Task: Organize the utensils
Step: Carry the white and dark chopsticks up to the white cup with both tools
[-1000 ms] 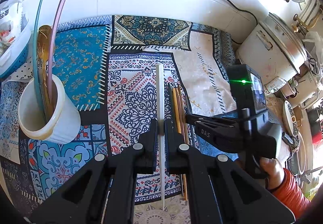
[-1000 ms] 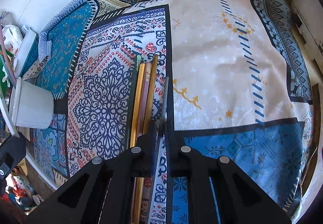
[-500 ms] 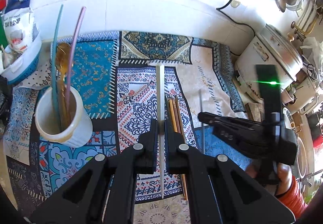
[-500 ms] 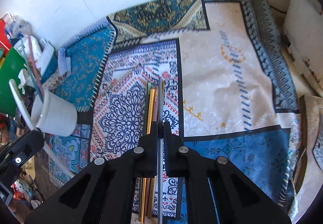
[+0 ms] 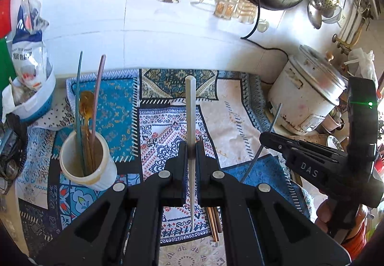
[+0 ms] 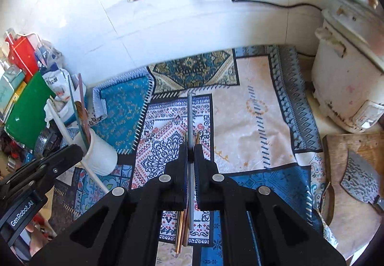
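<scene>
My left gripper (image 5: 191, 149) is shut on a white chopstick (image 5: 191, 107) and holds it above the patterned cloth (image 5: 168, 136). My right gripper (image 6: 190, 153) is shut on a grey chopstick (image 6: 190, 117), also lifted; it shows in the left wrist view (image 5: 264, 140) at the right. A white cup (image 5: 84, 165) stands at the left, holding a teal stick, a pink stick and a golden spoon. It also shows in the right wrist view (image 6: 98, 155). Several chopsticks (image 6: 181, 232) lie on the cloth under the grippers.
A white rice cooker (image 5: 304, 102) stands at the right edge of the cloth. A blue and white basket (image 5: 31, 102) with bags sits at the left. A cleaver (image 6: 360, 179) lies on a wooden board at the right. A tiled wall rises behind.
Both grippers have risen away from the cloth, each with its chopstick. The right gripper took the grey chopstick up off the pile.
</scene>
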The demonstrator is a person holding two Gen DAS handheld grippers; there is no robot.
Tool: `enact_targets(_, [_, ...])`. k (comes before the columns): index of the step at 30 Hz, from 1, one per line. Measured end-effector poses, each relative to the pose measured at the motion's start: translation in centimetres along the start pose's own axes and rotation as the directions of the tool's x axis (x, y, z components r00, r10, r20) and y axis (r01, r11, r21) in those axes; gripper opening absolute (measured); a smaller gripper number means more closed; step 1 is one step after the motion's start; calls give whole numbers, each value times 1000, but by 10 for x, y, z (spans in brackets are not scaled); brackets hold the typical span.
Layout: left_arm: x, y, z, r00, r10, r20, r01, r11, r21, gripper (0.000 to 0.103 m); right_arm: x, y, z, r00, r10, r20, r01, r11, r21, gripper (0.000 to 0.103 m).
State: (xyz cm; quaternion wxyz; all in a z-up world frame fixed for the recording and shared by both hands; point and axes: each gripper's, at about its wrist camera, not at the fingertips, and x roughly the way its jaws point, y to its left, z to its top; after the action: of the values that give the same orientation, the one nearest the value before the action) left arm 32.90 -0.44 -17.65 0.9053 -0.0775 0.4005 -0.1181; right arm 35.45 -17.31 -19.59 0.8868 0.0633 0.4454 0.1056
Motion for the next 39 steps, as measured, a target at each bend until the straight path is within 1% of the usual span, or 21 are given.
enact_targets(7, [-18, 0, 14, 998, -8, 61, 6, 1000, 23, 4, -22, 14, 10, 998, -2, 64, 3, 1000, -27, 5])
enact_targets(13, [-40, 9, 33, 991, 0, 135, -4, 1000, 27, 4, -41, 35, 26, 992, 16, 127, -6, 997, -78, 5])
enact_targets(20, [-68, 31, 55, 975, 36, 219, -39, 999, 11, 4, -61, 72, 49, 978, 67, 197, -38, 988, -151, 5])
enact_targets(23, [-80, 42, 64, 964, 65, 257, -68, 998, 3, 4, -67, 88, 59, 971, 104, 216, -65, 982, -179, 5])
enact_targets(27, [-91, 59, 74, 952, 105, 287, -105, 994, -15, 4, -70, 109, 66, 960, 150, 236, -99, 972, -212, 5])
enact_targets(31, [-98, 78, 78, 942, 144, 305, -138, 990, -42, 4, -68, 135, 72, 950, 204, 236, -143, 957, -251, 5])
enact_targets(34, [-101, 93, 78, 935, 176, 307, -163, 984, -65, 4, -59, 151, 73, 947, 238, 218, -174, 945, -277, 5])
enact_targets(39, [-94, 115, 71, 929, 232, 288, -214, 972, -94, 4, -35, 176, 69, 949, 277, 149, -219, 922, -320, 5])
